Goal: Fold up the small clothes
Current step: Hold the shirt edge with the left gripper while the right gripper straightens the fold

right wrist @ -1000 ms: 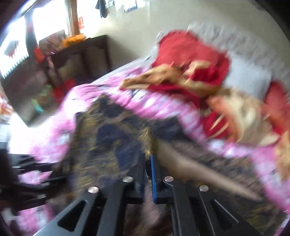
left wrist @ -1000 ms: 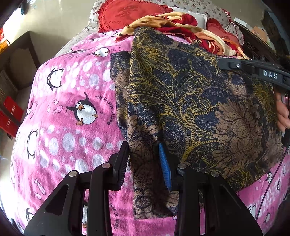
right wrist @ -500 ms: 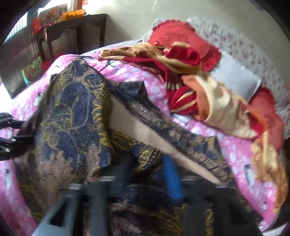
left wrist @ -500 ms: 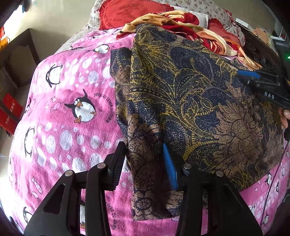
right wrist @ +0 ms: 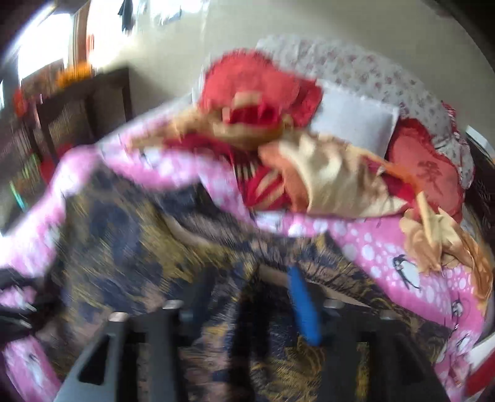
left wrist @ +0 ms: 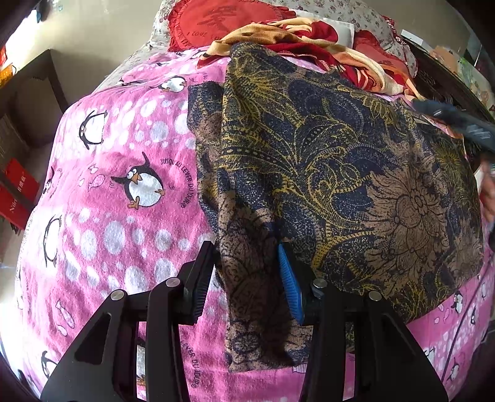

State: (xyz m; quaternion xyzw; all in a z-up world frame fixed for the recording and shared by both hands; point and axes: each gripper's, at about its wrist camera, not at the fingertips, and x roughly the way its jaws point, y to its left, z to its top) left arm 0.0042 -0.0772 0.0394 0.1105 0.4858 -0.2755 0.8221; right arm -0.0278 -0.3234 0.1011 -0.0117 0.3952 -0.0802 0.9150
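Observation:
A dark blue, brown and gold patterned garment lies folded over on the pink penguin blanket. My left gripper is open, its jaws straddling the garment's lower left strip without pinching it. My right gripper is open above the same garment; that view is motion-blurred. The right gripper also shows at the right edge of the left wrist view, over the garment's far right corner.
A heap of red and cream clothes and red cushions lies at the head of the bed. A white pillow sits behind the heap. Dark wooden furniture stands left of the bed.
My right gripper opened, let go of the garment's flap and pulled back to the right. The folded flap now lies flat. My left gripper has opened slightly wider and stayed in place.

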